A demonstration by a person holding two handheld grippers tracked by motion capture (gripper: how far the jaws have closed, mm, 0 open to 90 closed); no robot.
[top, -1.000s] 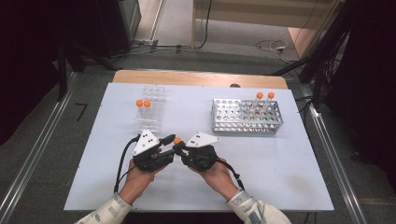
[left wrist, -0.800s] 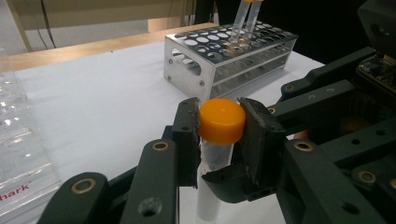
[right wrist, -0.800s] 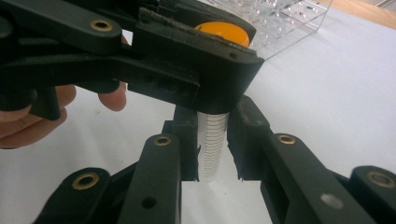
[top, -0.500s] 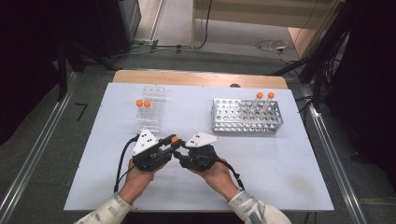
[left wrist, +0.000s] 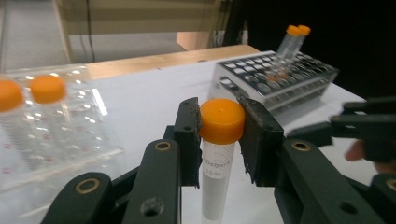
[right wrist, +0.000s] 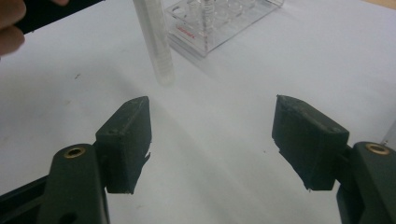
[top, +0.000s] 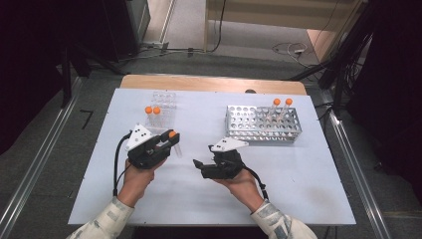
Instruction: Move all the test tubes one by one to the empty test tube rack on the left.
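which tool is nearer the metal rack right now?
Right. The right tool, jaws just opened and empty, sits just in front of the metal rack, off its near left corner. The left tool, clamped on an orange-capped tube, is farther left, by the clear rack.

White table (top: 298, 169): clear tube rack (top: 163, 107), metal tube rack (top: 263, 124).

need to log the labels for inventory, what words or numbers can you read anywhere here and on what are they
"15mL": partly legible print on the orange-capped tube held in the left gripper.
A word above it on the same tube, starting roughly "absbar": too blurred to read surely.
Red print on the clear rack: too small to read.
Red marks on the tubes in that rack: blurred, unreadable.
Metal rack: no text seen.
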